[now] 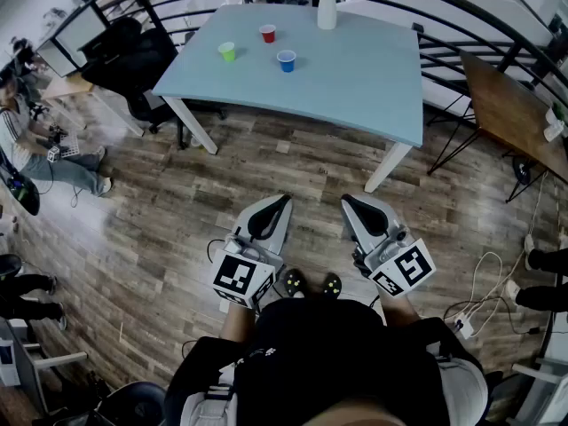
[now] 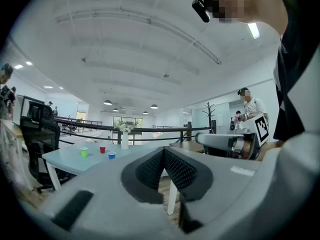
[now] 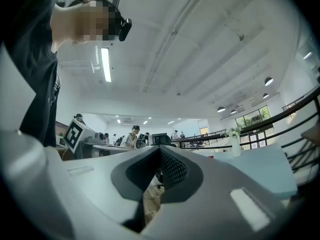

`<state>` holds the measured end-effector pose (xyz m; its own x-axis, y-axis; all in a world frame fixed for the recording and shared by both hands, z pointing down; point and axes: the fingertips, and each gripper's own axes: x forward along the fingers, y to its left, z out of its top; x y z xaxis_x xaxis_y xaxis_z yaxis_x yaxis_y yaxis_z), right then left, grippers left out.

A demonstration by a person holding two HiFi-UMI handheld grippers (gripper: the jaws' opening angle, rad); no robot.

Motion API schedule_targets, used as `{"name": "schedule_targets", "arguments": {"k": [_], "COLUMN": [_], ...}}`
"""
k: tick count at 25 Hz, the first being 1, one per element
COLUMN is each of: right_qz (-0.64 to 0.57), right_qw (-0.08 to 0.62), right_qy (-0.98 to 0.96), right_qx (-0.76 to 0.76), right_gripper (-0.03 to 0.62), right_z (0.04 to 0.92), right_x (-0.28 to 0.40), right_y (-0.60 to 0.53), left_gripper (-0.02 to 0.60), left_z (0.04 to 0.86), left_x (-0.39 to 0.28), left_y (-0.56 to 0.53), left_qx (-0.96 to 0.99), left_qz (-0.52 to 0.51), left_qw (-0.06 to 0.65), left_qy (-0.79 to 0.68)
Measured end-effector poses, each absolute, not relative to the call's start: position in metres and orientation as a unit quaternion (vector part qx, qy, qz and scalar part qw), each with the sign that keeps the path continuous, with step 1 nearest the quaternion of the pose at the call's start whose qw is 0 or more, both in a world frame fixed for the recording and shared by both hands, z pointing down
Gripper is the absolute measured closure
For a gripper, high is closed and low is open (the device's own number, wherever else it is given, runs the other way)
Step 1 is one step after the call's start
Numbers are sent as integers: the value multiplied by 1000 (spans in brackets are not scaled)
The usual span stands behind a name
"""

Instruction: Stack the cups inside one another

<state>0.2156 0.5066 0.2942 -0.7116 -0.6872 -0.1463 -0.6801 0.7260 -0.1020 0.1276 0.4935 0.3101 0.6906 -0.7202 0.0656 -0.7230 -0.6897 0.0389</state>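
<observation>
Left tongs (image 1: 282, 200) and right tongs (image 1: 348, 201) are both shut, empty, well short of the bench (image 1: 355, 87) where green cup (image 1: 227, 51), red cup (image 1: 268, 33) and blue cup (image 1: 286, 60) stand apart; reaching in unopened risks tipping one, seemingly light though small in view.

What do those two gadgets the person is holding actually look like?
The left gripper and right gripper are each a light grey plastic shell tapering to two jaws lined with black ribbed pads. Behind each sits a white cube printed with black square markers. The person wears a black top.
</observation>
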Motion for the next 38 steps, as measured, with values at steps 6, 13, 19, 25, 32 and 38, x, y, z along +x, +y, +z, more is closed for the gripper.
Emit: {"name": "schedule_targets", "arguments": {"k": [6, 13, 19, 25, 32, 38], "right_qz": [-28, -27, -33, -29, -29, -26], "right_qw": [97, 95, 88, 82, 81, 79], "right_qy": [922, 920, 914, 905, 894, 889], "right_qx": [-373, -378, -396, -417, -439, -449], "right_gripper": [591, 591, 589, 589, 589, 589], "right_z": [292, 288, 291, 294, 296, 297], "right_x": [211, 210, 214, 210, 201, 188], "right_y": [503, 499, 496, 491, 484, 478], "left_gripper": [589, 589, 589, 589, 589, 589], "left_z": [304, 300, 306, 310, 313, 314], "left_x": [122, 124, 125, 118, 110, 99], "left_y": [489, 480, 472, 459, 449, 442], "left_qx": [920, 926, 933, 937, 944, 948], "left_qz": [18, 10, 7, 4, 16, 17], "left_qw": [29, 27, 29, 31, 19, 8], "left_qy": [-391, -376, -360, -348, -329, -317]}}
